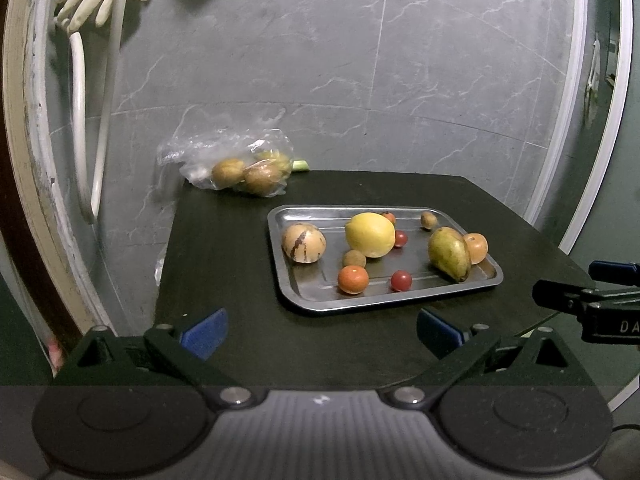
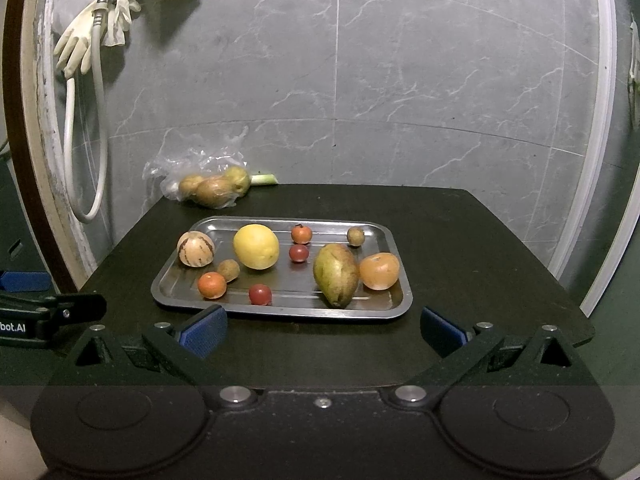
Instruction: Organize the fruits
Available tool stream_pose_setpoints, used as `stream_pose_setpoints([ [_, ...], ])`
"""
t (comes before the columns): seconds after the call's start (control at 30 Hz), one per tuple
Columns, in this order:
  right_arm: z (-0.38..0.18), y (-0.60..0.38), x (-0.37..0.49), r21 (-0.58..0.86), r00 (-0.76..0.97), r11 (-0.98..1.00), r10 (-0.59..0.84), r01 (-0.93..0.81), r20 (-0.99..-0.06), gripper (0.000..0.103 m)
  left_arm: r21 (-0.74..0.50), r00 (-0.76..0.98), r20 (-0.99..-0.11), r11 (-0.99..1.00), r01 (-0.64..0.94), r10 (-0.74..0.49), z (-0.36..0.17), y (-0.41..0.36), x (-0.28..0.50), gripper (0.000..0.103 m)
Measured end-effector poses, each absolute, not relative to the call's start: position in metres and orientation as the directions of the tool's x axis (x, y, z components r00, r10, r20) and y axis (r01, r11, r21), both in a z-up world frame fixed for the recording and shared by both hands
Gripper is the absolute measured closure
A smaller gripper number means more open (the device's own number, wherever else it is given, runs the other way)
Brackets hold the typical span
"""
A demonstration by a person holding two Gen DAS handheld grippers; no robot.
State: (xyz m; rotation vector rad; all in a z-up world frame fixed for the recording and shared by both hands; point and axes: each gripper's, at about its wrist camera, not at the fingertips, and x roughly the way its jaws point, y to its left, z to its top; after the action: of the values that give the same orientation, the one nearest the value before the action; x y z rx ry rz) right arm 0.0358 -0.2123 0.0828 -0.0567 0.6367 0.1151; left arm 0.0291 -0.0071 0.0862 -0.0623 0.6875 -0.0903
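Blue pads on black linkages, spread wide with nothing between: left gripper (image 1: 322, 334) jaws apart, right gripper (image 2: 324, 332) jaws apart, both poised low over the near edge of the dark counter (image 2: 480, 240), short of the steel tray (image 2: 404, 304). On the tray, all loose and mixed: a yellow lemon (image 2: 256, 246) near its middle; a striped pale melon-like fruit (image 2: 195, 248) at its far-left corner; a green pear (image 2: 335, 274) right of the lemon, touching or nearly touching a pale orange persimmon (image 2: 379, 271) at the tray's right side; a small orange (image 2: 212, 285) and a brown longan-like fruit (image 2: 229, 270) in front of the lemon on the left; two red cherry tomatoes (image 2: 260, 294), one at the tray's front and one just right of the lemon; a small orange fruit and another brown one along the back rim. Beyond the tray's back-left corner, a clear plastic bag (image 2: 208, 184) with brownish fruit inside. Fits either a sorting about to start or a tray just filled from elsewhere; impossible to tell which. Any pick among these would call for a wide, gentle closing on round, roll-prone fruit.
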Motion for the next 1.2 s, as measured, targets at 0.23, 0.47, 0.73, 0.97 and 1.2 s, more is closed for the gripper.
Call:
stream_pose_setpoints([
  [0.23, 0.0835, -0.2125, 0.0373, -0.019, 0.798, 0.992, 0.086, -0.122, -0.597, 0.001, -0.087, 0.769, -0.630, 0.994, 0.061, -0.103, 0.0858, -0.0077, 0.0294, 0.001],
  [0.47, 0.0834, -0.2132, 0.0372, -0.019, 0.798, 0.992, 0.087, -0.123, -0.597, 0.001, -0.087, 0.770, -0.630, 0.994, 0.060, -0.101, 0.0855, -0.0082, 0.0298, 0.001],
  [0.73, 0.0831, -0.2127, 0.0372, -0.019, 0.798, 0.992, 0.088, -0.124, -0.596, 0.001, -0.086, 0.770, -0.631, 0.995, 0.056, -0.098, 0.0838, -0.0086, 0.0311, 0.001],
  [0.97, 0.0828, -0.2127, 0.0375, -0.020, 0.798, 0.992, 0.088, -0.125, -0.597, 0.001, -0.088, 0.769, -0.632, 0.995, 0.057, -0.099, 0.0836, -0.0073, 0.0313, 0.001],
  [1.2, 0.0832, -0.2131, 0.0389, -0.020, 0.797, 0.992, 0.086, -0.122, -0.598, 0.001, -0.089, 0.768, -0.633, 0.994, 0.057, -0.101, 0.0825, -0.0070, 0.0322, 0.001],
])
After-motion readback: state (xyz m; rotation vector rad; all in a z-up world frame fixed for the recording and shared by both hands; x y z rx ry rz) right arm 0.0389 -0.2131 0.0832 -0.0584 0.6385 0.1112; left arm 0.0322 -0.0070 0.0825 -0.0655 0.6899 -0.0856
